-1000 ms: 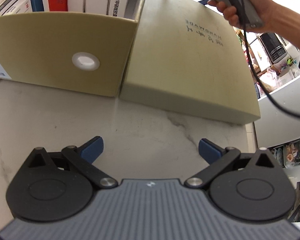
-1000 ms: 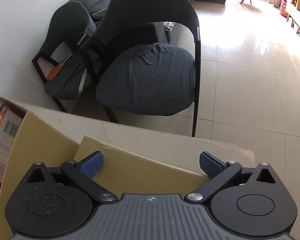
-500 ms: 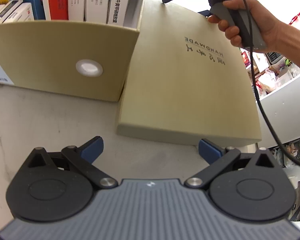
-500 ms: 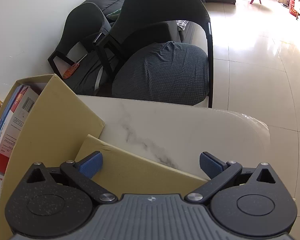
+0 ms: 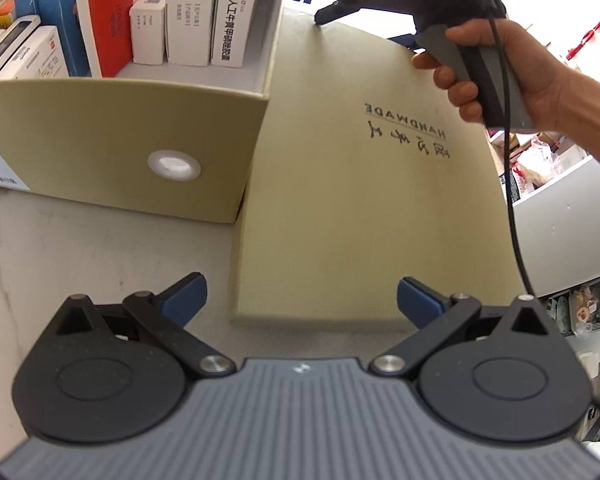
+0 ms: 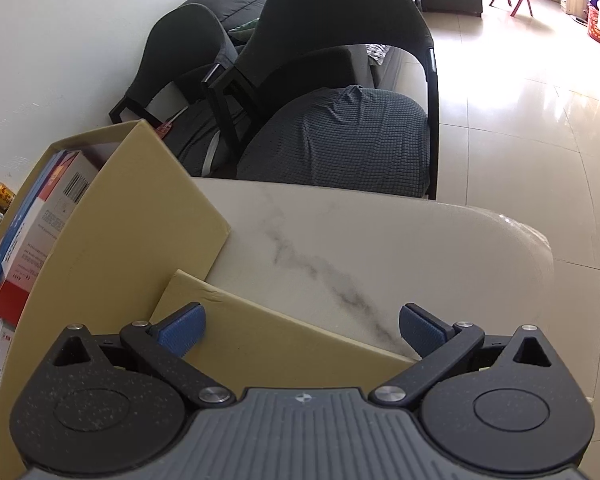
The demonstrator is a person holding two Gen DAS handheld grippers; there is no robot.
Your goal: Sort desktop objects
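The left gripper (image 5: 302, 296) has its jaws released and holds nothing; the near edge of the flat beige lid (image 5: 364, 208) lies between and just ahead of the blue pads (image 5: 186, 298). The right gripper (image 6: 302, 330), also spread wide and empty, hovers over the lid's far corner. The open box (image 5: 112, 136) of cartons (image 5: 190, 20) stands beside the lid, left of the left jaws.

Open tan box (image 5: 120, 136) on the marble table, packed with upright small cartons (image 5: 188, 16). Its flat tan lid (image 5: 360, 200), printed "HANDMADE", lies right beside it, touching the box's side.
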